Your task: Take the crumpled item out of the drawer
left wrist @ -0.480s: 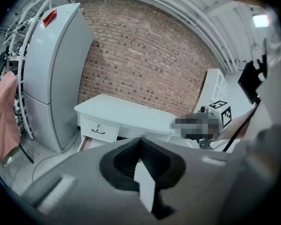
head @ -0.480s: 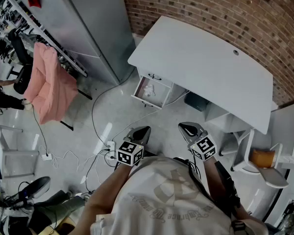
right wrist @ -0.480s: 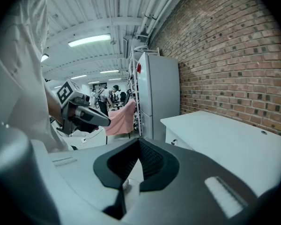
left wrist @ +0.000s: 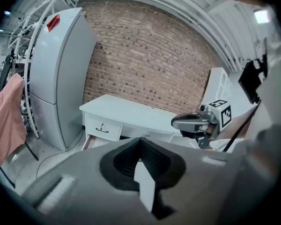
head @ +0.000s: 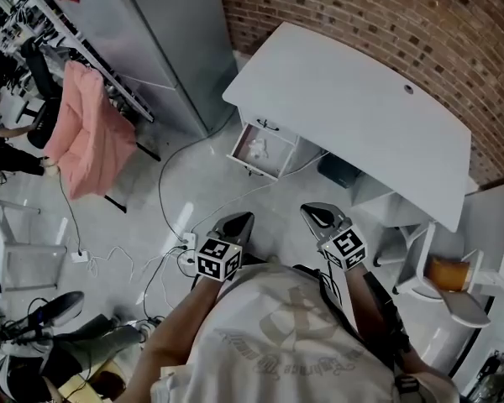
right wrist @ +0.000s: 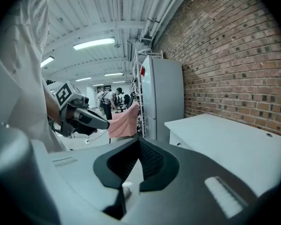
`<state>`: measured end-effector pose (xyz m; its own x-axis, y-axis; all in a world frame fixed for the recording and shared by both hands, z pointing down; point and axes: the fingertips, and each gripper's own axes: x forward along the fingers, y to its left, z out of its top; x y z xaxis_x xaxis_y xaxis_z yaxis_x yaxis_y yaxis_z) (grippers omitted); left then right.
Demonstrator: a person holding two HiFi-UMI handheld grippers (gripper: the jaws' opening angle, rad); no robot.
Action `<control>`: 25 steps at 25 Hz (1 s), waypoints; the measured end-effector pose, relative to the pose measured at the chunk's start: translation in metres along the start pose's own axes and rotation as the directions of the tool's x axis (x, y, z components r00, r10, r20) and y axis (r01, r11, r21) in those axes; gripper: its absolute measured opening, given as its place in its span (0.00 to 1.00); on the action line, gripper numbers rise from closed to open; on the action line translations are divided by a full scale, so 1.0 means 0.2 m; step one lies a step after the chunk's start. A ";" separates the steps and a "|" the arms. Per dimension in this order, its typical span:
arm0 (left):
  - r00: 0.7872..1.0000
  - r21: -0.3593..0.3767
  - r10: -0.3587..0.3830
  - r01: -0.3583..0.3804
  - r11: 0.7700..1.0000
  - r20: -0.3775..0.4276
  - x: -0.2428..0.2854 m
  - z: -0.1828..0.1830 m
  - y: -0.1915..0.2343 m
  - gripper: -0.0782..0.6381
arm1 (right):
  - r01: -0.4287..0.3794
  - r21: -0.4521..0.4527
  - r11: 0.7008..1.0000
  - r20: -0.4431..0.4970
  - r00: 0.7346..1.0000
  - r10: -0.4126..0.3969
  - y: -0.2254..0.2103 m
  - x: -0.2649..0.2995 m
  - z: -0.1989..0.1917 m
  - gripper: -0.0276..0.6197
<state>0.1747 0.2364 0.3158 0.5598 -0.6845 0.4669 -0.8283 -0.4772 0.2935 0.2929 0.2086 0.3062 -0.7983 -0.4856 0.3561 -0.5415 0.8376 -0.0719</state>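
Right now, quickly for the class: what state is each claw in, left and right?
Left claw: closed, holding nothing.
Right claw: closed, holding nothing.

Brightly and evenly lit from ceiling strip lights (right wrist: 92, 43) up and left of the desk (right wrist: 234, 144). Throws only soft shadow beneath the desk. Glints palely on the floor (head: 181, 217) in front of the desk. Bows straight lines toward every edge; blackens the corners of both gripper views. Softens the left gripper (left wrist: 140, 142) and right gripper (right wrist: 139, 142), nearer than the desk; holds the desk itself in fair focus.
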 end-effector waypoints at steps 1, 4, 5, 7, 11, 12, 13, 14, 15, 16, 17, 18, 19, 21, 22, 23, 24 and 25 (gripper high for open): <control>1.000 -0.003 0.003 -0.003 1.000 -0.001 -0.01 -0.01 0.01 0.11 | -0.002 0.001 1.000 -0.002 1.000 0.002 0.01 0.01 0.00 0.05; 1.000 -0.011 0.008 -0.008 1.000 -0.006 -0.02 -0.02 0.03 0.11 | -0.004 0.001 1.000 -0.008 1.000 0.004 0.01 0.03 -0.01 0.05; 1.000 -0.013 0.010 -0.010 1.000 -0.006 -0.02 -0.02 0.04 0.11 | -0.004 0.001 1.000 -0.010 1.000 0.004 0.02 0.03 -0.01 0.05; 1.000 -0.016 0.011 -0.011 1.000 -0.005 -0.02 -0.02 0.06 0.11 | -0.004 0.002 1.000 -0.014 1.000 0.004 0.02 0.06 -0.01 0.05; 1.000 -0.021 0.001 -0.001 1.000 -0.003 -0.02 -0.02 0.12 0.11 | 0.002 0.003 1.000 -0.028 1.000 -0.002 0.02 0.11 -0.01 0.05; 1.000 -0.021 -0.001 0.001 1.000 -0.004 -0.02 -0.01 0.13 0.11 | 0.005 0.003 1.000 -0.030 1.000 -0.005 0.01 0.12 -0.01 0.05; 1.000 -0.023 -0.002 0.002 1.000 -0.004 -0.01 -0.01 0.15 0.11 | 0.008 0.004 1.000 -0.031 0.999 -0.007 0.01 0.14 0.00 0.05; 1.000 -0.025 -0.003 0.003 1.000 -0.004 -0.01 0.00 0.18 0.11 | 0.010 0.004 1.000 -0.033 0.999 -0.009 0.01 0.16 0.01 0.05; 1.000 -0.027 -0.005 0.005 1.000 -0.005 -0.01 0.01 0.20 0.11 | 0.011 0.005 1.000 -0.035 0.999 -0.011 0.00 0.18 0.02 0.05; 1.000 -0.028 -0.009 0.009 1.000 -0.005 0.00 0.02 0.23 0.11 | 0.013 0.005 1.000 -0.038 0.999 -0.013 0.00 0.20 0.03 0.05; 1.000 -0.028 -0.014 0.013 1.000 -0.005 0.00 0.03 0.25 0.11 | 0.017 0.006 1.000 -0.041 0.999 -0.016 -0.01 0.22 0.04 0.05; 1.000 -0.027 -0.019 0.019 0.999 -0.006 0.01 0.04 0.27 0.11 | 0.021 0.007 1.000 -0.043 0.999 -0.021 -0.02 0.25 0.05 0.05; 1.000 -0.026 -0.025 0.025 0.999 -0.008 0.01 0.06 0.30 0.11 | 0.026 0.008 1.000 -0.044 0.999 -0.026 -0.03 0.27 0.06 0.05; 0.999 -0.022 -0.037 0.037 0.999 -0.009 0.02 0.08 0.35 0.11 | 0.039 0.012 0.999 -0.046 0.998 -0.038 -0.04 0.32 0.08 0.05; 0.999 -0.019 -0.043 0.042 0.999 -0.010 0.02 0.10 0.38 0.11 | 0.047 0.015 0.999 -0.047 0.998 -0.046 -0.05 0.34 0.10 0.05; 0.999 -0.016 -0.049 0.048 0.999 -0.010 0.03 0.11 0.41 0.11 | 0.055 0.018 0.998 -0.048 0.997 -0.054 -0.06 0.37 0.11 0.05; 0.998 -0.014 -0.054 0.054 0.998 -0.010 0.03 0.13 0.44 0.11 | 0.062 0.021 0.998 -0.048 0.997 -0.061 -0.06 0.39 0.13 0.05; 0.998 -0.013 -0.060 0.060 0.998 -0.010 0.03 0.15 0.47 0.11 | 0.069 0.024 0.997 -0.049 0.997 -0.068 -0.07 0.42 0.14 0.05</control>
<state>0.1002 0.1714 0.3214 0.6085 -0.6493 0.4563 -0.7934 -0.5105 0.3316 0.2255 0.1498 0.3101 -0.7461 -0.5282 0.4054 -0.6014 0.7959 -0.0698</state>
